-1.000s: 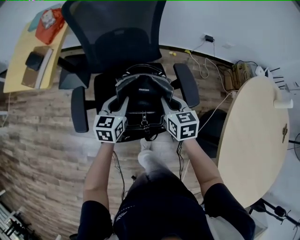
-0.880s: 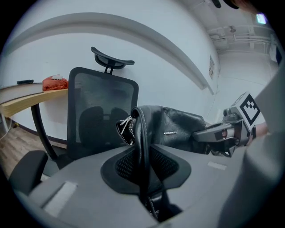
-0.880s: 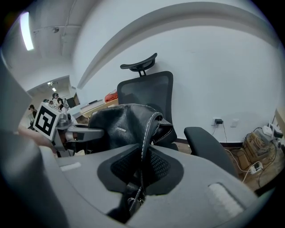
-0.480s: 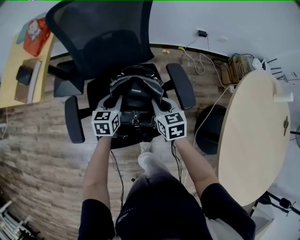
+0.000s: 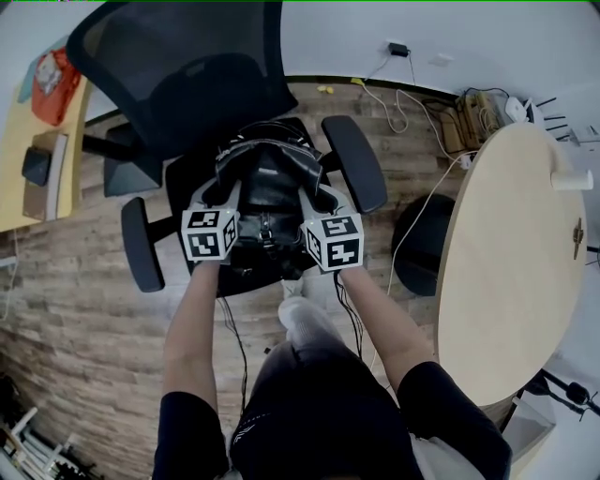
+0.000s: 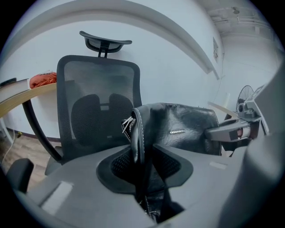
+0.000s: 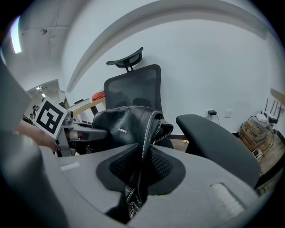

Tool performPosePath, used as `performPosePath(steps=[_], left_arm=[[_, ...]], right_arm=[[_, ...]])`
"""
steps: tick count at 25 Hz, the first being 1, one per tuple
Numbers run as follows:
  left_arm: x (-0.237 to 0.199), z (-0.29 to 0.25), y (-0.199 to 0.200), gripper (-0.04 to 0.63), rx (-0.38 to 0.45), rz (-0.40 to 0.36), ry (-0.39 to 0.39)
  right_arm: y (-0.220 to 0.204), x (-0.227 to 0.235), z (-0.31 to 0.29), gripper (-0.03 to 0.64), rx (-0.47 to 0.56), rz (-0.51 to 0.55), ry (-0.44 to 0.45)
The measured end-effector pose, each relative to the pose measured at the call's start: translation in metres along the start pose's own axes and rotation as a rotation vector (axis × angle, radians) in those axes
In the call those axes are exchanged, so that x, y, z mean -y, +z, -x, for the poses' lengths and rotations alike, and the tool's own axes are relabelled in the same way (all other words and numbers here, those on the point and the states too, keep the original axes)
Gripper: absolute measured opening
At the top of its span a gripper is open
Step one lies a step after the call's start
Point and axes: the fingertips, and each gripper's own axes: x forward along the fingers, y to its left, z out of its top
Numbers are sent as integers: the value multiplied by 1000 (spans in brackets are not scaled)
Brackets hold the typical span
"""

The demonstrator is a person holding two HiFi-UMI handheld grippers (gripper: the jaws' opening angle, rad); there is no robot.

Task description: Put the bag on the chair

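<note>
While the person leans over the black mesh-backed office chair, the black leather bag stands upright above its seat, between the two padded armrests; whether its base rests on the cushion I cannot tell. The left gripper has the bag's left stitched edge between its jaws, and the right gripper has the right edge. Both pairs of jaws have just been opening and stand slightly apart, loose about the leather.

You stand on wood-plank floor; white wall ahead, pale round table right, yellow table left.
</note>
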Motion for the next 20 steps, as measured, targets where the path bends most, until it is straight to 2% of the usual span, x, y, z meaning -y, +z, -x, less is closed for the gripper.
performPosePath(steps=[11,13,15,17,20], left_arm=[[4,-21,2,145,-53,-36,12],[-2,-21,2,170,-58,-20,50],[-11,-20,1,239,-61,13,100],[-13,-18,0,249,-66,34,114],[-9,-17,-4,253,-82,14,109]], right_arm=[[-8,21,-8,86,-20,-70,-39],[-8,23,-9,94,-24,-83,-44],[-7,23,-10,98,-26,-98,-40],[-6,24,-10,103,-31,-110,-31],[-8,27,-7,117,-44,-107,-39]])
